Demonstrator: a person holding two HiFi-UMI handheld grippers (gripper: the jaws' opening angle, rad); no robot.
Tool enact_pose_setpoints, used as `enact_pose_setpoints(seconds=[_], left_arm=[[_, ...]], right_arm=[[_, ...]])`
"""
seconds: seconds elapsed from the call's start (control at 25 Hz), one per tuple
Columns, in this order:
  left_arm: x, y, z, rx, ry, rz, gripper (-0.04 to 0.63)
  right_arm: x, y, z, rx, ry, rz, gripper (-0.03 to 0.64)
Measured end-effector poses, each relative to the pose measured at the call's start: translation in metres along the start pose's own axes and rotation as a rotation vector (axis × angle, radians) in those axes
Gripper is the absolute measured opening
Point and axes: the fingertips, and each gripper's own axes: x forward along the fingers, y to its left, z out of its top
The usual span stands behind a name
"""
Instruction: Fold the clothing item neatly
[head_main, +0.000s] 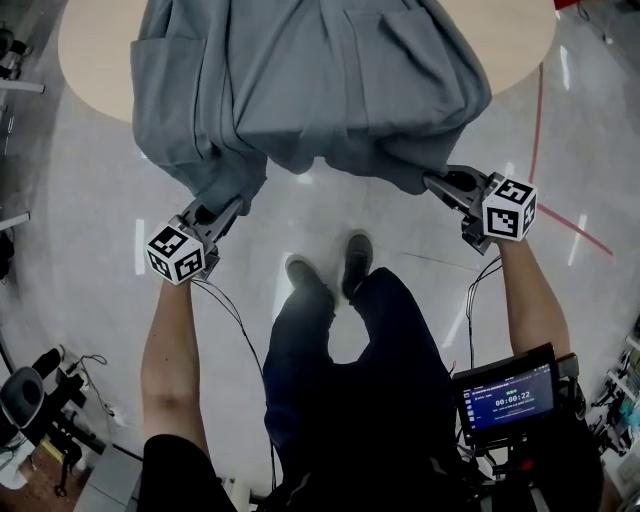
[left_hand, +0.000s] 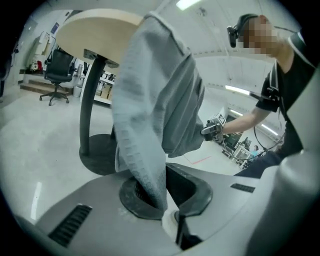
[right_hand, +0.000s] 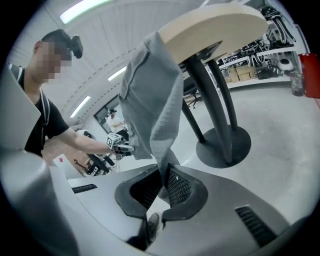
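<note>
Grey cloth makes up the garment, which lies with its far part on the round, pale wooden desk. The rest spills over the desk's near edge toward the person. A patch pocket shows on the side that hangs off the desk's left part.

The left tool sits off the desk, just in front of its near edge and lower than its top. Its jaws are clamped tight on a ribbed corner of the garment's hanging edge. In the left gripper view the cloth rises from the closed jaws in a taut band up to the desk top.

The right tool is also off the desk, in front of its near edge on the right side. It is well apart from the left tool and pinches the other hanging corner. In the right gripper view a thin fold is nipped between the meshed pads and the cloth climbs to the desk's rim.

Between the two tools the garment sags in loose folds below the desk's edge. Under the desk a dark stem stands on a round foot on the shiny floor. The person's shoes stand on the floor near the desk.
</note>
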Motion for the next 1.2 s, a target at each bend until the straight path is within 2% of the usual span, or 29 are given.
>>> enact_pose_setpoints(seconds=[0.2,0.4,0.72,0.92,1.2], left_arm=[[-0.045,-0.066,0.024,-0.011,-0.025,-0.070,0.011],[-0.077,-0.111,0.063,-0.012,-0.045,-0.089,0.011],[-0.140,-0.183,0.162,0.029,-0.030,-0.134,0.011],[-0.170,-0.204,0.210,0.019,-0.038,-0.162,0.011],[-0.207,-0.214,0.283,-0.060,-0.040,-0.244,0.011]], right_arm=[[-0.032,0.061,0.021,0.031,-0.028,0.026,0.014],[-0.062,0.113,0.062,0.048,-0.076,0.024,0.015],[-0.109,0.188,0.142,0.043,-0.098,0.006,0.014],[-0.133,0.219,0.184,0.071,-0.176,0.023,0.015],[-0.160,0.245,0.252,0.085,-0.266,-0.003,0.014]])
